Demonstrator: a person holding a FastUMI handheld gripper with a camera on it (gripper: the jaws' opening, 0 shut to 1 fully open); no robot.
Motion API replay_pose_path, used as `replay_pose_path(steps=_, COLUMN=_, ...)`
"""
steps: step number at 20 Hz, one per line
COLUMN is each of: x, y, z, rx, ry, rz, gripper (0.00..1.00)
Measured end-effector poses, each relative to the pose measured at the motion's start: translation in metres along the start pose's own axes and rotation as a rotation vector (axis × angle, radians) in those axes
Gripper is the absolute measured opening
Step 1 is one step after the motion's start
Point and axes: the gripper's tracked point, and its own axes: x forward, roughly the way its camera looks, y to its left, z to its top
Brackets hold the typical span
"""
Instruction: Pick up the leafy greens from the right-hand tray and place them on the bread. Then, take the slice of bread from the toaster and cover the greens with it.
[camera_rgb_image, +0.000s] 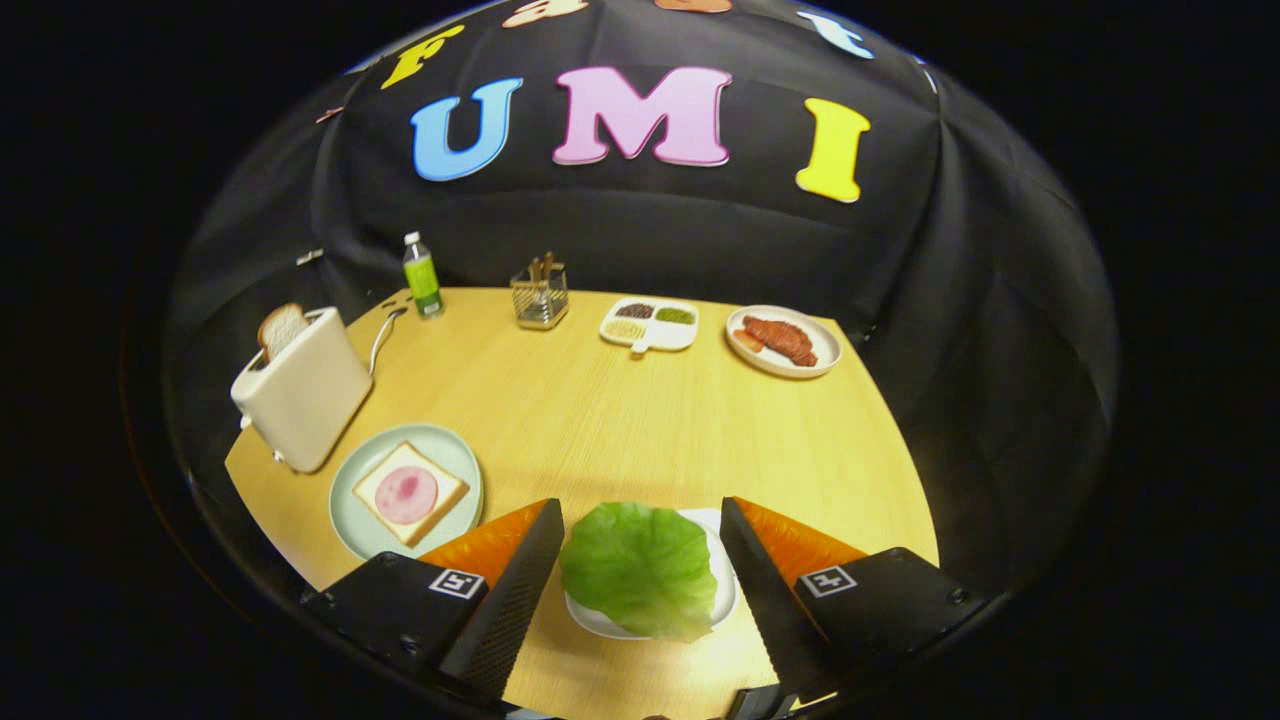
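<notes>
The leafy greens (640, 568), a single broad lettuce leaf, lie on a small white tray (722, 590) directly between the two fingers of the gripper (640, 520), which stand wide apart with nothing in them, one on each side of the leaf and not touching it. To my eye the step in hand is the pick-up, and doing it well means bringing the fingers down over the middle of the leaf and closing gently, so the soft blade gathers between them rather than slipping out or dragging the tray along. The leaf is nearly as wide as it is long; its longer axis seems to run away from the fingers toward the table's far side, with the ruffled edge overhanging the tray's near rim, though I cannot tell which end is the stem. Ahead and to the left, well apart from the tray, sits a pale green plate (365, 530) carrying the bread (410, 493) topped with a round slice of ham (406, 495). Beyond that stands the toaster (303, 398) with a slice of bread (282, 328) poking up from its slot.
</notes>
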Motion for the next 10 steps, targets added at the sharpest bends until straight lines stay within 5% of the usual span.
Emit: replay_pose_path(steps=10, x=0.059, y=-0.014, z=-0.08, rx=-0.069, ry=0.228, rz=0.077, gripper=0.98)
